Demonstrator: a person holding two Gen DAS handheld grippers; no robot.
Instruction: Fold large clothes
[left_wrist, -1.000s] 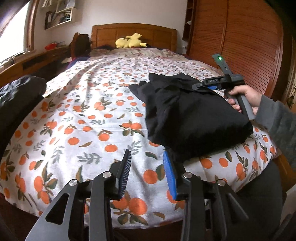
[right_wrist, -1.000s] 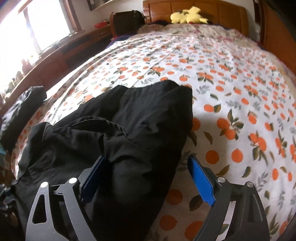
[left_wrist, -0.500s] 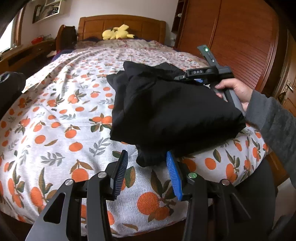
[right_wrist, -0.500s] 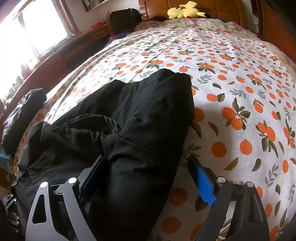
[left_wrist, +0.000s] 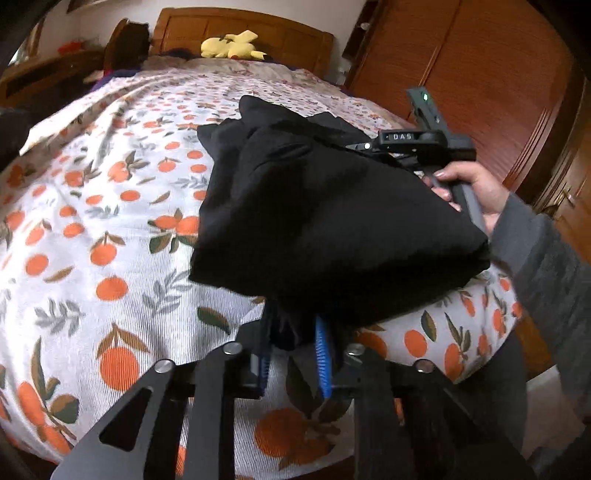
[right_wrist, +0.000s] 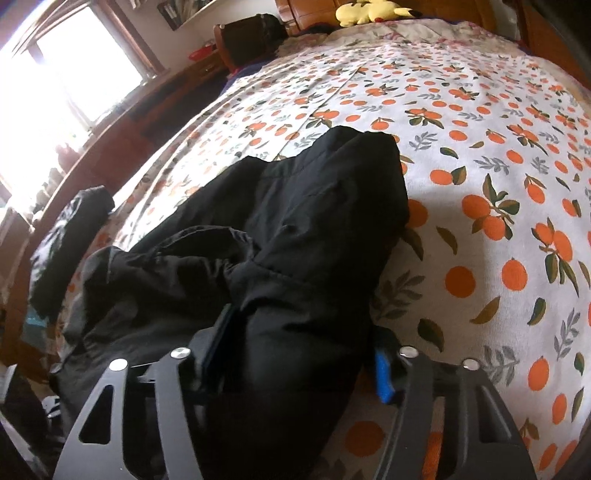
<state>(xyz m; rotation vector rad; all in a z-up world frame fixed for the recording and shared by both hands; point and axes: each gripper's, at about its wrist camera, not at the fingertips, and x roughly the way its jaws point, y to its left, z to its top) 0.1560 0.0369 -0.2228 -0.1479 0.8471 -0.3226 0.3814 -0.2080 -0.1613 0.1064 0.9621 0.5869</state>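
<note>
Both the left gripper (left_wrist: 291, 350) and right gripper (right_wrist: 295, 354) pinch the bunched black garment (left_wrist: 332, 221) at the bed's (left_wrist: 92, 221) near edge; thick layers could slip free, undoing folds.

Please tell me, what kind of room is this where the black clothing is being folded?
Most likely a home bedroom. A large bed with an orange-print sheet fills both views, with a wooden headboard and a yellow plush toy at its far end. A wooden louvred wardrobe stands beside it.
</note>
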